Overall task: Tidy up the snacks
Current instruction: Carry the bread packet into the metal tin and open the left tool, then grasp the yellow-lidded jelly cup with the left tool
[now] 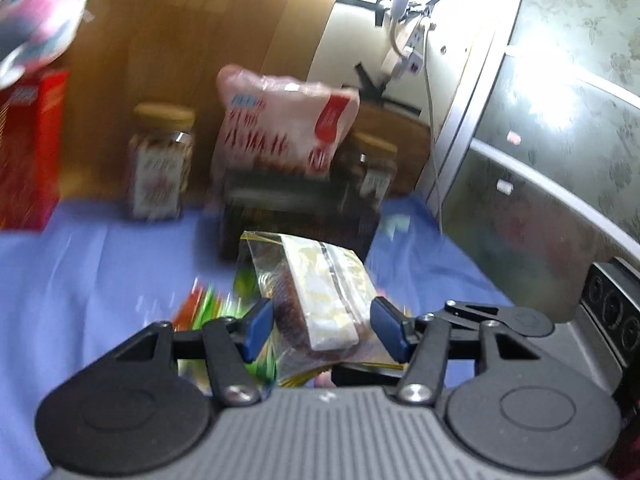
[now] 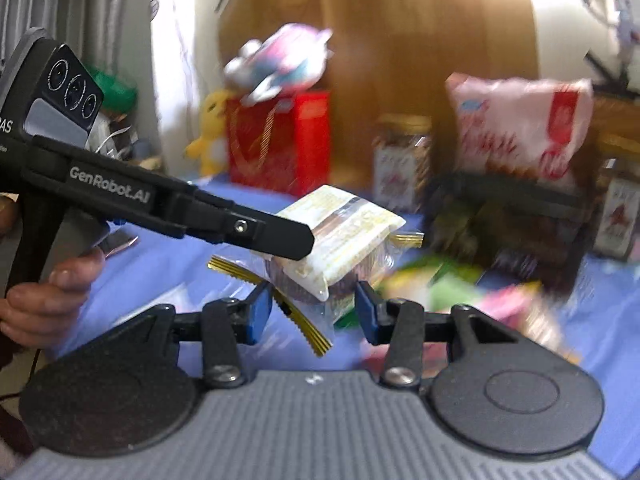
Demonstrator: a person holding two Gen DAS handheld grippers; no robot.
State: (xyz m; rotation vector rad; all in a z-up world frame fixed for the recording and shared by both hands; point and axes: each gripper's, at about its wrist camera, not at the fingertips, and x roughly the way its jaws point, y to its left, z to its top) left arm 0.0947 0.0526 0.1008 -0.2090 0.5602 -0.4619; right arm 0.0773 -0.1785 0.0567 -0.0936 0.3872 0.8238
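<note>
LEFT WRIST VIEW
Nearest: left gripper [image 1: 322,330], matte black linkage arms, blue pads, ribbed grey housing below.
Claw state: both blue pads pressed against the sides of the snack packet [image 1: 316,292], so it grips it.
Packet: clear crinkly plastic wrap with gold edge, pale cream label strip on top, dark brown ridged round cake inside; lifted above the blue cloth [image 1: 80,280].
Under it: blurred green and orange wrappers [image 1: 208,304], glossy.
Behind: dark open box [image 1: 296,216], pink-and-white plastic bag [image 1: 284,128] standing in it.
Flanks: glass jar [image 1: 160,160] with tan lid on the left of the box, second jar [image 1: 372,168] just right of it, partly hidden by the bag.
Far left: red carton [image 1: 32,152], pink plush [image 1: 44,32] on top.
Right side: grey patterned cabinet door [image 1: 560,120], reflective.

RIGHT WRIST VIEW
Nearest: right gripper [image 2: 314,306], same black arms and blue pads.
Claw state: pads sit at the lower sides of the same packet [image 2: 340,232]; contact looks like a grip, wrap bunches between them.
Other claw: left gripper's black finger [image 2: 276,236] clamps the packet from the left; a hand [image 2: 44,292] holds its handle.
Blocking: that arm cuts across the left half of the view.
Background: red gift bag [image 2: 280,140], yellow plush [image 2: 210,128], jar [image 2: 400,160], pink bag [image 2: 520,128], blurred bright wrappers [image 2: 448,284] on the cloth.
</note>
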